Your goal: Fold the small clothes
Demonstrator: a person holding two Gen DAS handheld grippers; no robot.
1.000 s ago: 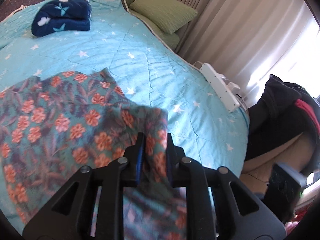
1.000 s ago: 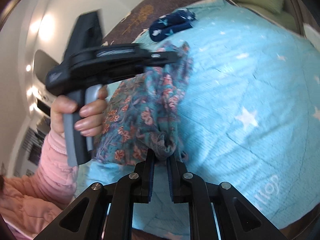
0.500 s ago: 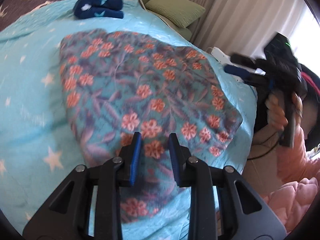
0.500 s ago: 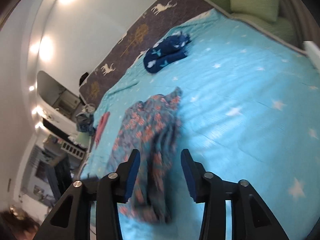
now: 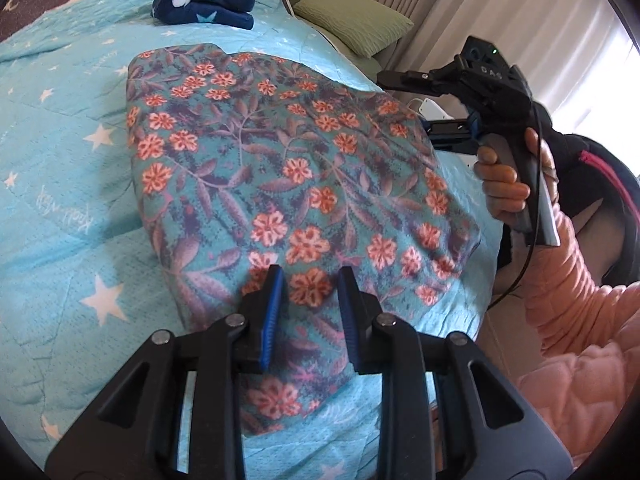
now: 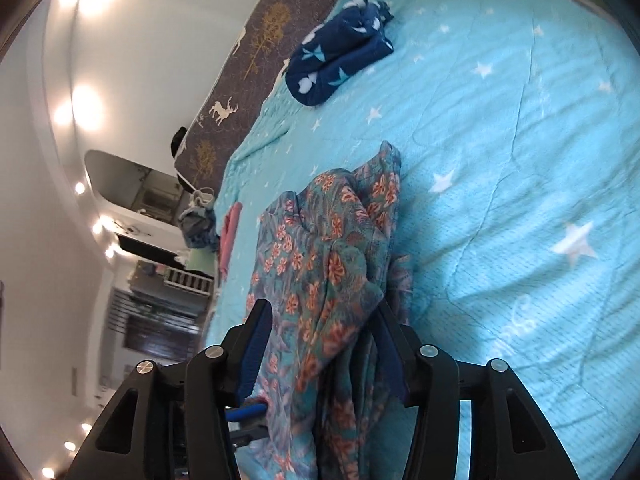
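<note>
Floral garment [image 5: 280, 168] lying spread on turquoise star-print bedspread [image 5: 68, 184], one edge bunching up near right side. Left claw [image 5: 308, 300] hovering just over near edge, jaws parted, pads not pressing cloth. Right claw [image 6: 320, 344] opening, bunched fabric sitting loose between fingers [image 6: 256, 340], no grip. Right hand [image 5: 508, 184] wrapping claw handle past bed edge, pink quilted sleeve [image 5: 568, 288] behind. Folded navy garment [image 5: 204, 4] resting well apart, toward far end. Green pillow [image 5: 352, 20] beside curtain.
</note>
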